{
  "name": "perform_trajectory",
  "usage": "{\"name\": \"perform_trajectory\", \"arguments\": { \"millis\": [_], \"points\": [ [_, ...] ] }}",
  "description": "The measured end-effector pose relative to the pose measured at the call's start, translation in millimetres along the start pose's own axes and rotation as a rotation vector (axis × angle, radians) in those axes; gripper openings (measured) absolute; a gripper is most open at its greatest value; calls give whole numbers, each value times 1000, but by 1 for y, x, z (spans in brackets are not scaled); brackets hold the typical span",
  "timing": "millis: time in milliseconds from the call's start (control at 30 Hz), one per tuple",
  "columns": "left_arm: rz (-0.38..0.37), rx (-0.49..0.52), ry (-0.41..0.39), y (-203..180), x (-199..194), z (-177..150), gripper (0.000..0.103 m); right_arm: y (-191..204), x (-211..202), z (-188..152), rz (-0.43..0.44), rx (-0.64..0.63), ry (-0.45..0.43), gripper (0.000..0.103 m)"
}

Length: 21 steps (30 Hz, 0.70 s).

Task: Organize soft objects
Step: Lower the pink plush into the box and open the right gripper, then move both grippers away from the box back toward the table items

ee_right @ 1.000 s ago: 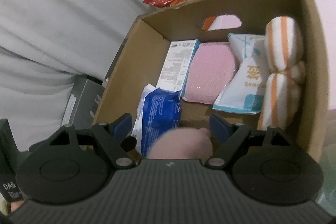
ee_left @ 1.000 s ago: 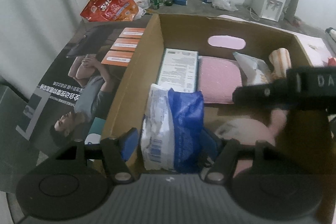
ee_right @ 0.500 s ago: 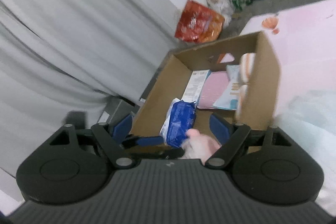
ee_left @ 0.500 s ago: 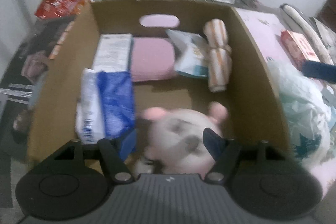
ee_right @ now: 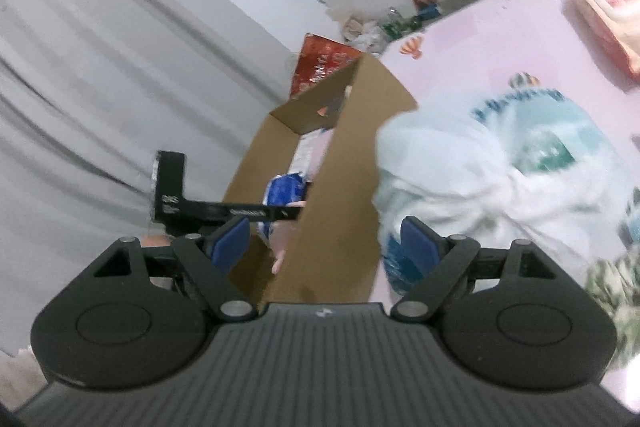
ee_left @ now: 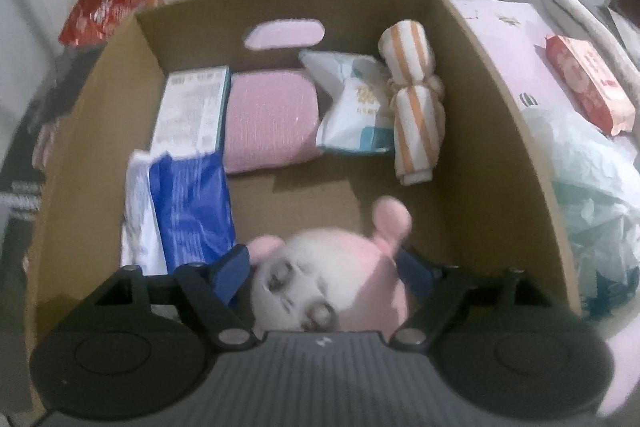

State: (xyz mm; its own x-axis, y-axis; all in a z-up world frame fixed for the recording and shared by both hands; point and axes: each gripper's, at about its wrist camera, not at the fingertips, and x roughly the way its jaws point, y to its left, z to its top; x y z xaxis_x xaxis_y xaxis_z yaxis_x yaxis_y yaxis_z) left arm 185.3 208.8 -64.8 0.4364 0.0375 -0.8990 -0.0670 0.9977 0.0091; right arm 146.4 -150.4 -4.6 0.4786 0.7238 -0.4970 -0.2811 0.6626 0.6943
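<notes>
Left wrist: left gripper (ee_left: 324, 271) fingers have just been opening, now standing wide around the pink plush toy (ee_left: 332, 283), releasing it into the cardboard box (ee_left: 500, 131); bare floor is lying ahead.

Right wrist: right gripper (ee_right: 326, 243) is spread wide and empty, straddling the box wall; next likely the white plastic bag (ee_right: 480, 179) just beside.

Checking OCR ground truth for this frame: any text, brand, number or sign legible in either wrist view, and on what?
Nothing can be read with certainty.
white box: dense fine print, too small to read.
white pouch: yellow characters, blurred.
red pack: pale characters, blurred.
red bag: print blurred.
plastic bag: blue lettering, smeared by motion.
black bar: white lettering, too small to read.
</notes>
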Motion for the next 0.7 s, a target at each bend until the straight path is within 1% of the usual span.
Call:
{"name": "perform_trajectory", "arguments": {
  "millis": [67, 133, 267, 333, 367, 500, 533, 600, 700],
  "points": [
    [12, 25, 17, -5, 3, 3, 91, -7, 3, -6, 11, 29, -2, 83],
    [21, 42, 57, -9, 11, 4, 92, -10, 2, -11, 26, 45, -4, 83],
    [-29, 9, 92, -12, 19, 4, 93, -9, 4, -13, 40, 51, -10, 83],
    [-62, 12, 98, -15, 22, 2, 86, -10, 1, -13, 44, 54, -18, 83],
    [-80, 6, 99, -15, 22, 2, 81, -12, -1, -12, 45, 57, -23, 83],
    [-73, -16, 76, -17, 20, 0, 76, -20, -10, -12, 49, 84, -41, 83],
    [-73, -30, 69, -16, 19, -1, 75, -22, -11, -13, 49, 92, -42, 83],
    [-97, -86, 54, -10, 14, -2, 74, -26, -12, -14, 47, 106, -45, 83],
    [-128, -220, 6, 5, 4, -1, 74, -32, -14, -16, 44, 121, -50, 83]
  ]
}}
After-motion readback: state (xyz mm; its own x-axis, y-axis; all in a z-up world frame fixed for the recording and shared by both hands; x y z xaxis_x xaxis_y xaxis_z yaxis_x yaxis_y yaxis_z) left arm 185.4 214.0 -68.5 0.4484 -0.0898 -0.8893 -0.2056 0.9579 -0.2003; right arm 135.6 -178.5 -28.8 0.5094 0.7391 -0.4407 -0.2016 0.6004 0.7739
